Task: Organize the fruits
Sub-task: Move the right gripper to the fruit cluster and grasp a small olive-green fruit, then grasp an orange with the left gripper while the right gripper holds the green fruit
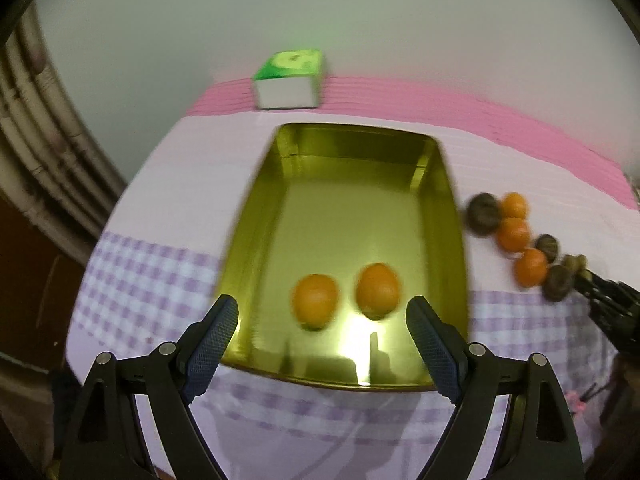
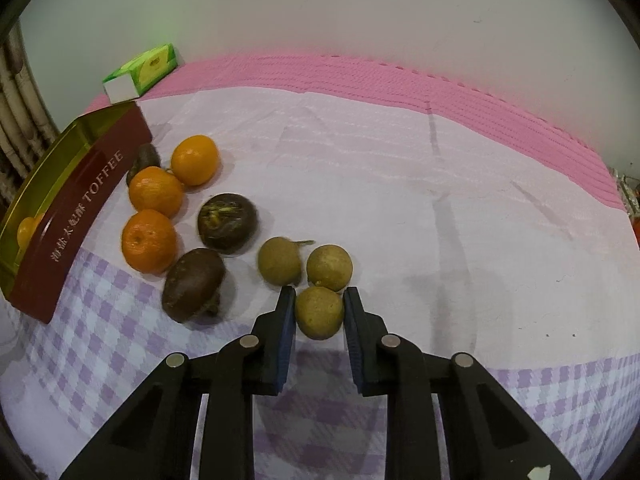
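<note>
Fruit [image 2: 319, 312], round, olive-tan, matte, lightly speckled.

Plain pale wall [image 2: 360, 8] behind a cloth-covered table [image 2: 400, 184].
Cloth was white, lilac-checked near, pink at far edge; ribbed pipes [image 1: 36, 128] stood far left.

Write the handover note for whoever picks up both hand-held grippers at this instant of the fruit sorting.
Left hand-held gripper: open, empty, above the near end of the gold rectangular toffee tin.
Right hand-held gripper: shut on the nearest small round olive-green fruit, which is at cloth level.
Done: two orange mandarins lie in the tin.
Left: three orange mandarins, three dark brown round fruits and two more olive-green fruits sit on the lilac checked tablecloth beside the tin.
The green-and-white carton at the back is untouched.
</note>
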Available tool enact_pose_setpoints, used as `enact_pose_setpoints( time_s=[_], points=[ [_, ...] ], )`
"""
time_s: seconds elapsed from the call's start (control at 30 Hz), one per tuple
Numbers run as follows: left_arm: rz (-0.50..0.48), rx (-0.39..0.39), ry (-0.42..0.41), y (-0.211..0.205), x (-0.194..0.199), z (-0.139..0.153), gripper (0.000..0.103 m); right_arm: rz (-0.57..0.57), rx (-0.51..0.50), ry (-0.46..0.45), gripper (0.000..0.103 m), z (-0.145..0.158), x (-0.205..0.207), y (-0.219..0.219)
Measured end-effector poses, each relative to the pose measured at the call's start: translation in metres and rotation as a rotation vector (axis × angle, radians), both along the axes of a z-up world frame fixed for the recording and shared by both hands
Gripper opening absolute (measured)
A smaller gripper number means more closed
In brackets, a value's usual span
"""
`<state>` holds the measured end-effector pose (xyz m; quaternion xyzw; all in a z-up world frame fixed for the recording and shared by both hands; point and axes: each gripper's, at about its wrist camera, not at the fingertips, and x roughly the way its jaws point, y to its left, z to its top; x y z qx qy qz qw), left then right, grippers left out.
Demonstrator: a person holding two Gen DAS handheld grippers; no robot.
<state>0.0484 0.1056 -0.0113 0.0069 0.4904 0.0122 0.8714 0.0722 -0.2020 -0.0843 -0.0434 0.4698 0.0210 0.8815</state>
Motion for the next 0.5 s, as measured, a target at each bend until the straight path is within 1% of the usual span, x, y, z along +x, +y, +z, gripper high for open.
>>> enact_pose_setpoints(
  time_s=[0.27,0.5],
  points=[
    [-0.133,-0.018,0.016,-0.067,0.007,0.0,0.086,-0.029,-0.002,-0.035,0.022,0.0,-0.004,-0.029],
    [-0.192,-0.037,0.04,-0.105,0.018,-0.006,0.086,-0.077,-0.025,-0.073,0.022,0.0,-0.003,-0.052]
  ],
)
